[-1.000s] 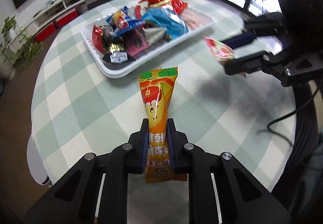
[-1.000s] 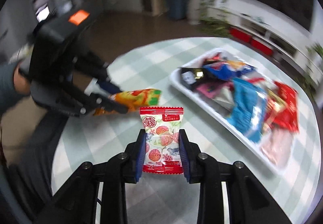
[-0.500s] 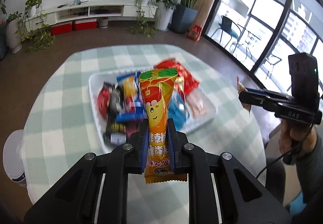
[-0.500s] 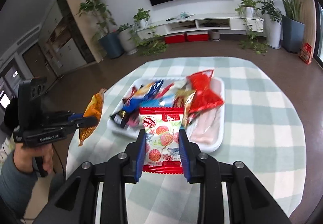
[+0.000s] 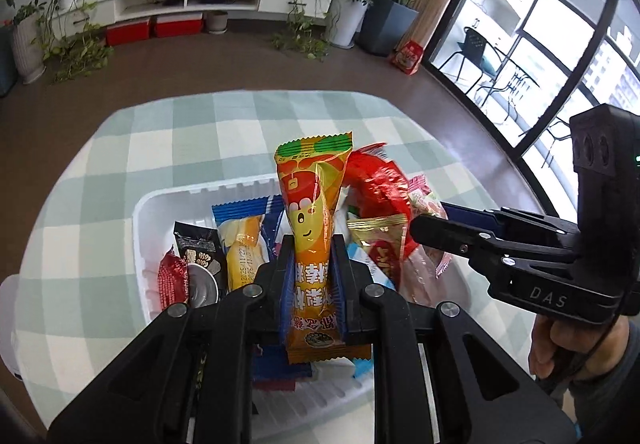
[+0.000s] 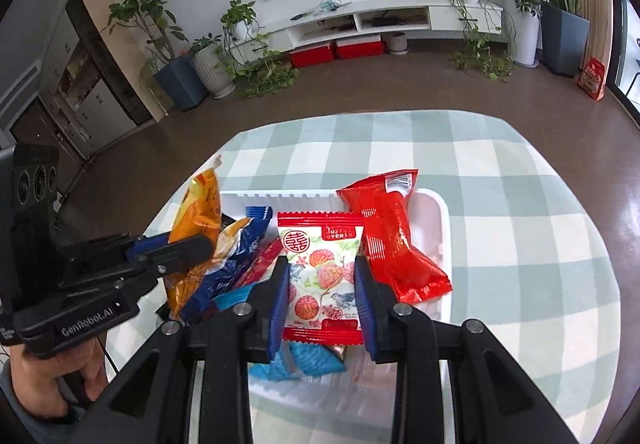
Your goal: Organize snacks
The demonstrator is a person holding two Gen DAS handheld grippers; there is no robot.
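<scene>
My left gripper (image 5: pixel 312 272) is shut on a long orange snack packet (image 5: pixel 314 211) and holds it above the white tray (image 5: pixel 160 199) full of snacks. My right gripper (image 6: pixel 322 284) is shut on a square red-and-white lychee candy packet (image 6: pixel 320 272), also above the tray (image 6: pixel 438 228). In the left wrist view the right gripper (image 5: pixel 424 226) reaches in from the right. In the right wrist view the left gripper (image 6: pixel 200 244) reaches in from the left with the orange packet (image 6: pixel 198 211).
The tray holds a red packet (image 6: pixel 390 240), blue packets (image 6: pixel 236 264), a yellow-and-blue packet (image 5: pixel 242 240) and a black packet (image 5: pixel 198 248). It sits on a round table with a green checked cloth (image 6: pixel 500 179). Potted plants and a TV shelf stand beyond.
Both grippers have moved in over the tray with their packets still held. The tray now lies directly under both grippers and they are closer together.
</scene>
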